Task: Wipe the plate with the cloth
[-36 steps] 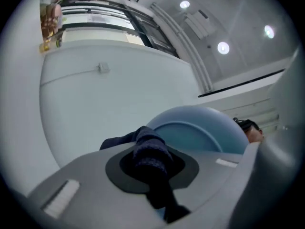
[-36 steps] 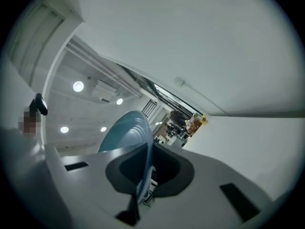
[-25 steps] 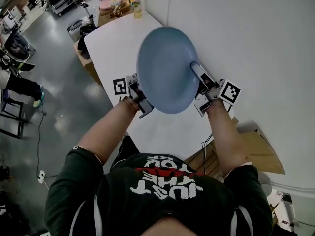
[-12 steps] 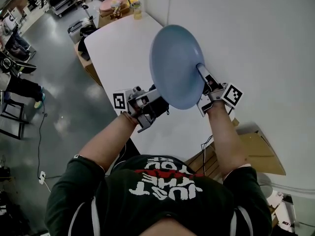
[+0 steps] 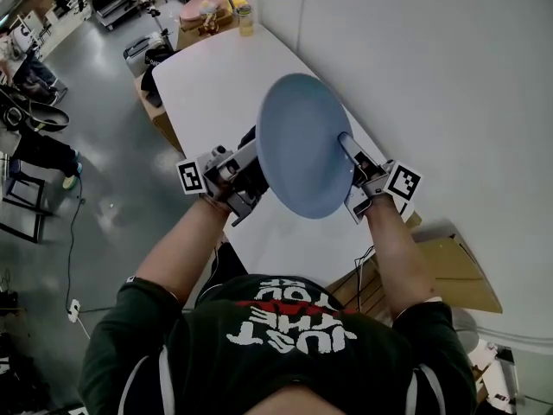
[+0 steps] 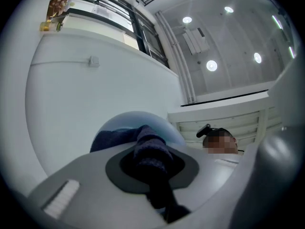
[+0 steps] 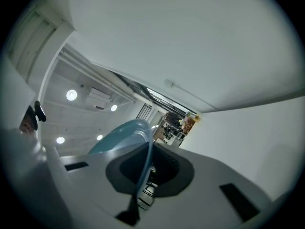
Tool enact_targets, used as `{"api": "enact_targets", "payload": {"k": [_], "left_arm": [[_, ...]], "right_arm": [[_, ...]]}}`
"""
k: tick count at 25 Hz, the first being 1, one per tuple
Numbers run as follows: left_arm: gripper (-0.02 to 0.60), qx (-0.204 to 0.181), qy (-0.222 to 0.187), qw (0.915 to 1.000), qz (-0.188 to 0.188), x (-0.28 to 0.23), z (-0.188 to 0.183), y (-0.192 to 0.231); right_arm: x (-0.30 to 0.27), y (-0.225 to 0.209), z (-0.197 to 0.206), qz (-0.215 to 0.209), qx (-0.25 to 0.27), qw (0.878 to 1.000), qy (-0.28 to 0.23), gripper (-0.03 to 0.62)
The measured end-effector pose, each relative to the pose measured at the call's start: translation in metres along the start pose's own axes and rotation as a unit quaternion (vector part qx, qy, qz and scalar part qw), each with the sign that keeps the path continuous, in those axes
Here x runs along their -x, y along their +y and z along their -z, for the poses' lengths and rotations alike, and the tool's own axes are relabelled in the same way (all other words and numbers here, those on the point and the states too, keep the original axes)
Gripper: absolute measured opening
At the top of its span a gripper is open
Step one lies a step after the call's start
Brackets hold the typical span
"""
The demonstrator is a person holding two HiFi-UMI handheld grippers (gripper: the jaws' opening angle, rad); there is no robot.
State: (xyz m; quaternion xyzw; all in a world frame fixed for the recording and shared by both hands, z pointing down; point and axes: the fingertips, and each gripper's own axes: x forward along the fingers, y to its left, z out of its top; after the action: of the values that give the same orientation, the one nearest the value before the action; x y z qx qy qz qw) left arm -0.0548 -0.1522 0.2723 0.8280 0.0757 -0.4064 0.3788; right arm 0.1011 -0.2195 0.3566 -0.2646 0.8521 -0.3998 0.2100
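A light blue plate [image 5: 302, 145] is held up on edge above the white table [image 5: 207, 76]. My right gripper [image 5: 350, 158] is shut on its right rim; in the right gripper view the thin rim [image 7: 143, 163] runs between the jaws. My left gripper [image 5: 235, 175] sits at the plate's left side, shut on a dark navy cloth [image 5: 252, 169]. The left gripper view shows the bunched cloth [image 6: 152, 151] clamped between the jaws and lying against the plate [image 6: 121, 125]. The cloth's contact face is hidden in the head view.
At the table's far end stand a pink dish [image 5: 204, 7] and a jar [image 5: 246, 20]. A white wall [image 5: 432, 76] runs along the table's right side. A cardboard box [image 5: 458, 275] sits at lower right. Chairs and bags stand on the grey floor [image 5: 95, 145] at left.
The left gripper came out from behind the plate with the cloth and shifted left. The plate turned more edge-on and sank slightly in the right gripper.
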Motion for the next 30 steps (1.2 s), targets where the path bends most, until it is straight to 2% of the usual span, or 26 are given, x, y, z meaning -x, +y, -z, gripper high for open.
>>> {"api": "enact_targets", "payload": {"k": [4, 8, 11, 14, 18, 24, 30], "left_arm": [[0.041, -0.014, -0.015, 0.9997, -0.011, -0.006, -0.019, 0.008], [0.041, -0.01, -0.017, 0.9997, -0.017, -0.017, -0.023, 0.019], [0.041, 0.005, -0.005, 0.9998, -0.021, -0.025, -0.015, 0.031], [0.041, 0.028, 0.025, 0.9988, -0.032, -0.032, 0.006, 0.045], [0.041, 0.056, 0.065, 0.9951, -0.049, -0.034, 0.043, 0.053], [0.041, 0.088, 0.094, 0.9906, -0.047, -0.025, 0.08, 0.042], [0.041, 0.07, 0.098, 0.9922, -0.031, -0.01, 0.079, 0.019]], "right_arm": [[-0.008, 0.018, 0.013, -0.022, 0.003, 0.999, 0.026, 0.015], [-0.013, 0.036, 0.016, -0.041, 0.012, 0.998, 0.036, 0.015], [-0.017, 0.043, 0.013, -0.046, 0.014, 0.998, 0.032, 0.015], [-0.019, 0.046, 0.002, -0.049, 0.013, 0.999, 0.01, 0.017], [-0.016, 0.046, -0.015, -0.041, 0.012, 0.999, -0.025, 0.015], [-0.006, 0.027, -0.024, -0.013, 0.005, 0.999, -0.048, 0.015], [0.009, 0.002, -0.022, 0.016, -0.011, 0.998, -0.051, 0.015]]}}
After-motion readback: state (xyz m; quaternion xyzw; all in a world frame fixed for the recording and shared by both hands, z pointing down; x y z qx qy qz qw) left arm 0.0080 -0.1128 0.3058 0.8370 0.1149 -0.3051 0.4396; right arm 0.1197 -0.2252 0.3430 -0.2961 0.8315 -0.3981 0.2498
